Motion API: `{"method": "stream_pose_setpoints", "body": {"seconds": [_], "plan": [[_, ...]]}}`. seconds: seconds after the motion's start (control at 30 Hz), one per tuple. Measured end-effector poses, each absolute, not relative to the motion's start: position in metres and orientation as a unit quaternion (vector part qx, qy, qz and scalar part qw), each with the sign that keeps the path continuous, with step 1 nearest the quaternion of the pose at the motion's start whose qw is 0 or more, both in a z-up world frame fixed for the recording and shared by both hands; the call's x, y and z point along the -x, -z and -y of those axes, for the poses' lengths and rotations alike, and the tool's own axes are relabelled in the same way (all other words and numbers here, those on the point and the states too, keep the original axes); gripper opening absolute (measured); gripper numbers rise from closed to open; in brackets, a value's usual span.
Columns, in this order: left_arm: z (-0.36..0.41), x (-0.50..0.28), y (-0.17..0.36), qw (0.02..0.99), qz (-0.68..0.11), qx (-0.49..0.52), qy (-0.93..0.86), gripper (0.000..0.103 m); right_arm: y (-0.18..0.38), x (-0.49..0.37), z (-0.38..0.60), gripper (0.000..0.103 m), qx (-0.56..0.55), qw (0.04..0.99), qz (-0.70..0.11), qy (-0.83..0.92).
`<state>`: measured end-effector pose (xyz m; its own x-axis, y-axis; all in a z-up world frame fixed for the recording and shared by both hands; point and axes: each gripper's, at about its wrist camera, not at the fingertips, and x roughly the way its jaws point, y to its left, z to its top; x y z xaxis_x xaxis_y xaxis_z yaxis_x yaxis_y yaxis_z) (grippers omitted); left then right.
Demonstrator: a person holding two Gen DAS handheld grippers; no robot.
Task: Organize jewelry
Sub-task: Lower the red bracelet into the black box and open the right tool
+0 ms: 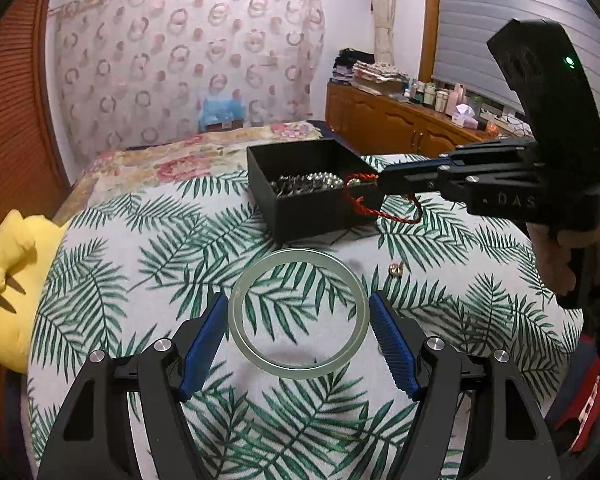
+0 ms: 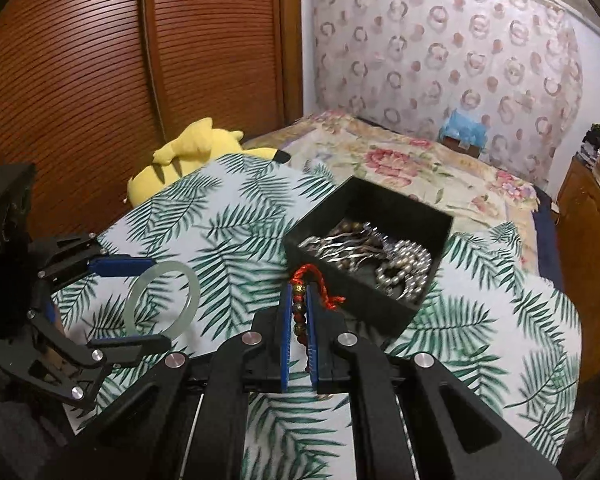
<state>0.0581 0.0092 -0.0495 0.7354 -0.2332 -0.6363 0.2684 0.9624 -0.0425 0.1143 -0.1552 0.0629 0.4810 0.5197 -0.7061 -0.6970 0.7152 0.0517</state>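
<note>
Gripping the pale green bangle (image 1: 298,314) between wide-set blue pads, the left gripper (image 1: 298,312) holds it above the leaf-print cloth (image 1: 140,264). Right wrist view: the right gripper (image 2: 299,300), clamped narrow on a red-corded bead bracelet (image 2: 300,308), hangs beside the black box (image 2: 364,300).

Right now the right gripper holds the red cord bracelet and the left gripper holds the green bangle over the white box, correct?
Nearly. The box is black, not white, as the right wrist view shows. The right gripper does hold the red cord bracelet, and the left gripper the green bangle.
</note>
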Motion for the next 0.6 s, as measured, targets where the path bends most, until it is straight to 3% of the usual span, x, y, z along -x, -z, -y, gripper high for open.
{"method": "stream_pose_setpoints", "body": {"seconds": [0.6], "plan": [[0.003, -0.108, 0.024, 0.938, -0.316, -0.039, 0.139, 0.069, -0.065, -0.199, 0.162, 0.008, 0.084, 0.881, -0.357, -0.3]]}}
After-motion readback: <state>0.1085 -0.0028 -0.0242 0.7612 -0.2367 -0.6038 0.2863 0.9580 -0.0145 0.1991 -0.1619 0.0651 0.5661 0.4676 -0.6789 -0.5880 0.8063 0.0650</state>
